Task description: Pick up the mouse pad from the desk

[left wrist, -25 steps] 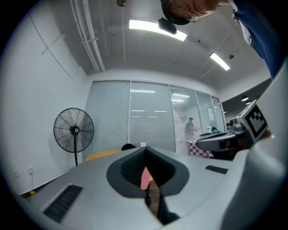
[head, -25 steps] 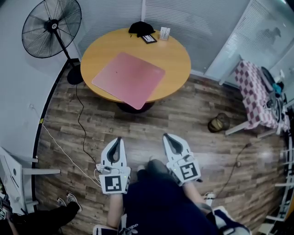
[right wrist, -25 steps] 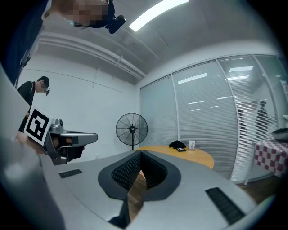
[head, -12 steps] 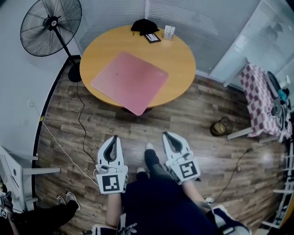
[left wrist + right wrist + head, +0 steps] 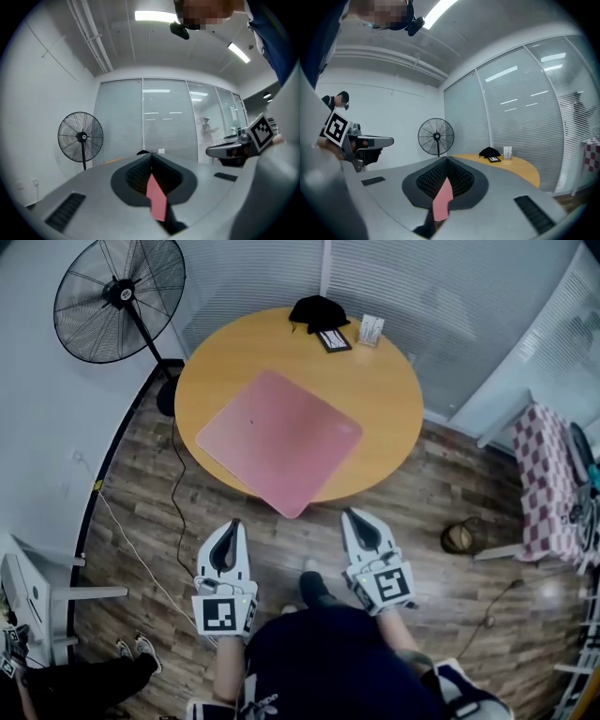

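Note:
The pink square mouse pad (image 5: 279, 437) lies flat on the round wooden table (image 5: 384, 381), one corner jutting past the near edge. Both grippers are held level in front of the person's body, short of the table and apart from the pad. My left gripper (image 5: 230, 524) has its jaws together with nothing in them. My right gripper (image 5: 352, 514) looks the same, tips meeting and empty. In the left gripper view a pink strip of the pad (image 5: 156, 197) shows past the closed jaws. The right gripper view shows the same pink strip (image 5: 442, 201).
A black standing fan (image 5: 120, 296) is left of the table, its cable trailing over the wood floor. At the table's far edge lie a black pouch (image 5: 317, 308), a dark flat device (image 5: 333, 339) and a white card (image 5: 371, 330). A checkered seat (image 5: 548, 493) and a round floor object (image 5: 457, 536) are right.
The table and pad have come nearer in the head view as the person steps forward. Both grippers have advanced toward the table's near edge, jaws still together.

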Motion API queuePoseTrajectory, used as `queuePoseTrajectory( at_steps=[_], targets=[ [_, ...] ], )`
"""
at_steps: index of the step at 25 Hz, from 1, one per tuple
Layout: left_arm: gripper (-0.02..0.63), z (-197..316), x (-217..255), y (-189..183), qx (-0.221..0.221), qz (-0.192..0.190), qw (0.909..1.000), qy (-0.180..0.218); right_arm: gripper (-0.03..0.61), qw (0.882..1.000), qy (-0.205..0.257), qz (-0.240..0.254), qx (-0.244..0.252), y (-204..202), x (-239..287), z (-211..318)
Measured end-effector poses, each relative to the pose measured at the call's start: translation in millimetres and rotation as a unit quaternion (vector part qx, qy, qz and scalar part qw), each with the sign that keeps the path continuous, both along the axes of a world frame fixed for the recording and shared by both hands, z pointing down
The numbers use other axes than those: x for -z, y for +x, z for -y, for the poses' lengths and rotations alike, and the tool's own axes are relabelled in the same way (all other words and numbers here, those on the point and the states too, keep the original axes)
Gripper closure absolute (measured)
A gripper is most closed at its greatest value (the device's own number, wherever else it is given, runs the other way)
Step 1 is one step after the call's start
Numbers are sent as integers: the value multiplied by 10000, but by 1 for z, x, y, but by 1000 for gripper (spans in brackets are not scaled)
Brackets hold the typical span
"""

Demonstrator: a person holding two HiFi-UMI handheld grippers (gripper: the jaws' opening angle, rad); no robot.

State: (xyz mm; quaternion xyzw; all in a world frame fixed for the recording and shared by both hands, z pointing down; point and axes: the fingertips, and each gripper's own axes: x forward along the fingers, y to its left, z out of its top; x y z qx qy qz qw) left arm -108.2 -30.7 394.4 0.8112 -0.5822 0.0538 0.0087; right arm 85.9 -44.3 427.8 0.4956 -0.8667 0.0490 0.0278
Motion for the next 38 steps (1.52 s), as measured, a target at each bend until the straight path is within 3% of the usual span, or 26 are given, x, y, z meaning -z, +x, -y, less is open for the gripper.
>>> queuePoseTrajectory(
  at_steps=[7,16,30,38],
  targets=[
    [609,31,-13,-2,245,-150,9993,-257,577,9997,4,-99,206,3,-6,39],
    [609,54,-29,-2,52,-144,9992,-372,577,9994,-308,-145,19,9,-23,56],
    [611,111,-21,-27,-438,-201,9982,-344,577,9989,-269,-174,-330,-23,-10,95],
    [611,132,-27,-30,-434,-147,9982,-386,577,9988,-185,-142,-421,-22,-8,122]
  ],
)
